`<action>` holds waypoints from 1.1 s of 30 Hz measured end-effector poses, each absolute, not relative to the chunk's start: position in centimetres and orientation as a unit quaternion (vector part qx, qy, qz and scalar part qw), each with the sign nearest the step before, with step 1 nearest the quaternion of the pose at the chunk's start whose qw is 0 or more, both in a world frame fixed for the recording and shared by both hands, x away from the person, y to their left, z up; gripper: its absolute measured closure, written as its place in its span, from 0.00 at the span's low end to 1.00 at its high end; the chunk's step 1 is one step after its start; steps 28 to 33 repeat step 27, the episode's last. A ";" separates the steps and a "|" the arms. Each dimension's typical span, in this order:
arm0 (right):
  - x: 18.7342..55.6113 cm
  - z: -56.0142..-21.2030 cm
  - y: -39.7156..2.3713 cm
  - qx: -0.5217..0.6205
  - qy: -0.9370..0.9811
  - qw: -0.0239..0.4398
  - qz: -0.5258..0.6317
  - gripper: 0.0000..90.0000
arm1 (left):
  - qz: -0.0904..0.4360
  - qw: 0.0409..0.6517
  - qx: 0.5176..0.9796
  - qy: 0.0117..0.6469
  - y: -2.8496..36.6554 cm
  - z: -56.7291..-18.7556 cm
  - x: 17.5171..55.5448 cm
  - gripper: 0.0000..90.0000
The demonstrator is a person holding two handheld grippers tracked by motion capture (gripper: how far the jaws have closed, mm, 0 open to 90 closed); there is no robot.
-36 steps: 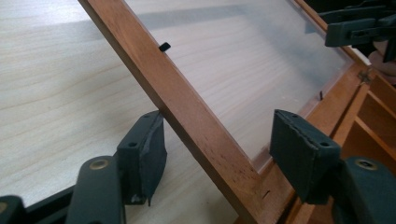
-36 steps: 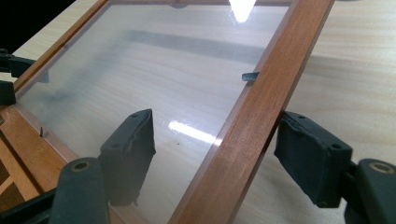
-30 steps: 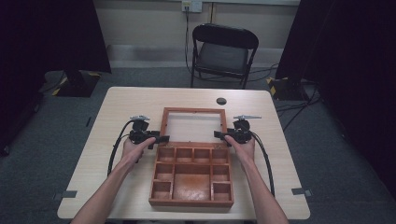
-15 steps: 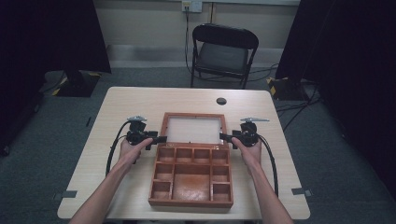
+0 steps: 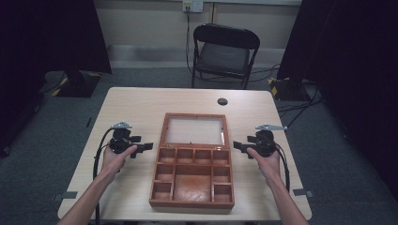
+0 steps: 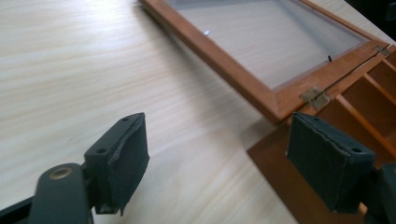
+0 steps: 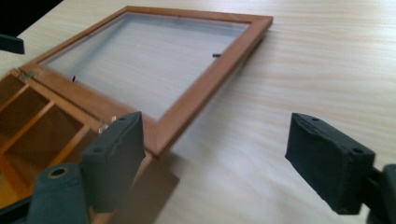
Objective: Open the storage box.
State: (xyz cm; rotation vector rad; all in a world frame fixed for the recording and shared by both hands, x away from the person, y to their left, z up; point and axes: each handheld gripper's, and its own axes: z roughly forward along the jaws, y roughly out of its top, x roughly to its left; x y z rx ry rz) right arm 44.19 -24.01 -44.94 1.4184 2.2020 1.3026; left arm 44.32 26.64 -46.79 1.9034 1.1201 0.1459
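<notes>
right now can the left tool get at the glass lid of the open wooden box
Probably yes. The left tool stands open, holding nothing, just left of the brown wooden compartment box. The glass-paned wooden lid lies flat on the light wooden table, with bare tabletop between tool and lid frame.

In the high view, the left hand-held gripper at centre-left and the right hand-held gripper at centre-right face inward, jaws having just opened, nothing between them.

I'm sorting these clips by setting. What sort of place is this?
Probably a recording room or lab rather than a home. Dark curtains hang on both sides, a lone folding chair stands behind a plain table, and cables trail over the grey carpet. An open wooden box lies on the table.
</notes>
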 end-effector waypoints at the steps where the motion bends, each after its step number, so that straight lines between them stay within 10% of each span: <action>1: 43.6 -44.8 -24.4 0.482 0.750 0.109 0.438 0.19 | 0.061 0.444 0.770 0.454 27.0 -46.8 44.0 0.20; 15: 38.2 -47.5 -28.3 0.511 0.763 0.144 0.370 0.18 | 0.123 0.341 0.802 0.475 30.0 -48.8 39.9 0.20; 33: 37.9 -50.0 -27.7 0.507 0.763 0.227 0.329 0.13 | 0.199 0.349 0.796 0.453 30.1 -50.2 39.5 0.13</action>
